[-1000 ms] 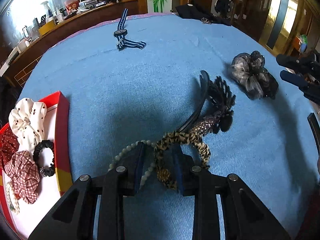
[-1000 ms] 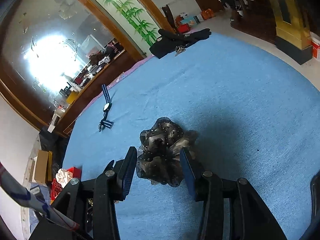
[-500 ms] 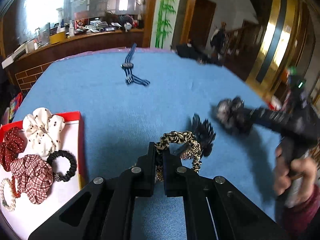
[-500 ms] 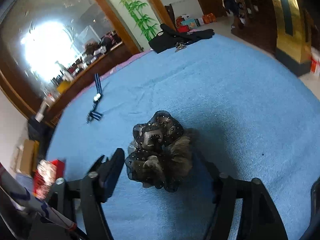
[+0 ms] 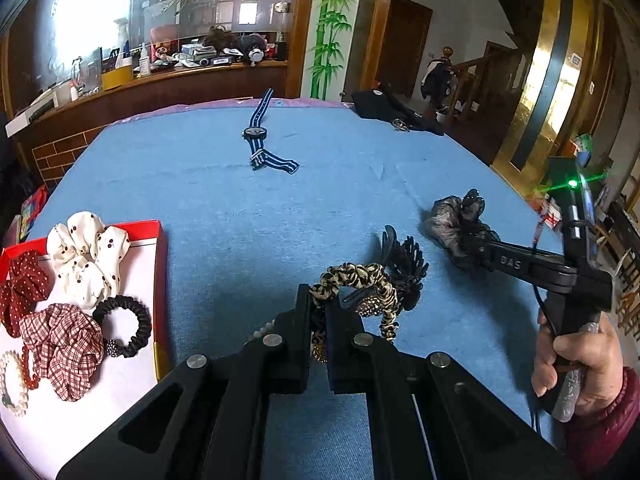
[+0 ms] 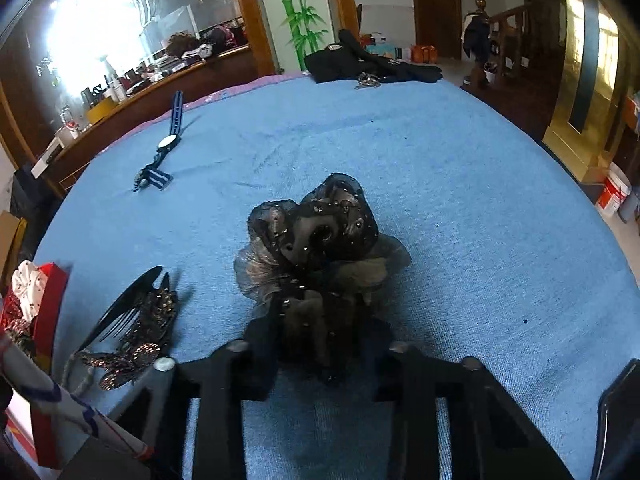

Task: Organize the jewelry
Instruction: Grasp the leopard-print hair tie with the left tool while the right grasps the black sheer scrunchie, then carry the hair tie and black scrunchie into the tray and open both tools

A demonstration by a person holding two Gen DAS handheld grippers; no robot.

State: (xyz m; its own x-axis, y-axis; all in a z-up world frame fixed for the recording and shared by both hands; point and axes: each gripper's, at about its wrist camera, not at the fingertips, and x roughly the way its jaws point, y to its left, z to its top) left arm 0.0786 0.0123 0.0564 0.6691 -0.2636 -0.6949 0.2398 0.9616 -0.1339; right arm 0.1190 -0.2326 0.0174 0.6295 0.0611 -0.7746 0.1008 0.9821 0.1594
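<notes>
Surface: a blue cloth (image 5: 248, 216) covers the table, with a wooden counter and a bamboo mural behind it
Your left claw (image 5: 318, 312): pressed together on the leopard hair tie (image 5: 360, 276), which loops up from the pinch toward 1 o'clock
Under that tie: a black hair clip (image 5: 404, 264) with dark fringe, and a pale bead string (image 5: 260, 330) peeking out just left of your fingers
Your right claw (image 6: 320, 320): its jaws are closing, and the dark gauze scrunchie (image 6: 316, 236) is bunched between them; the fabric hides the pads, so you cannot tell how firmly they press
Right hand (image 5: 576, 364): wrapped around the handle at 4 o'clock in your left view, red sleeve at the wrist
Red tray (image 5: 162, 264): at 9 o'clock in your left view, holding a white dotted scrunchie (image 5: 88, 258), a red dotted one (image 5: 22, 284), a plaid one (image 5: 60, 344) and a black hair tie (image 5: 128, 328)
Watch (image 5: 260, 140): striped strap, lying at 12 o'clock, well apart from everything else
Far edge: a black garment (image 6: 360, 62) with keys beside it
</notes>
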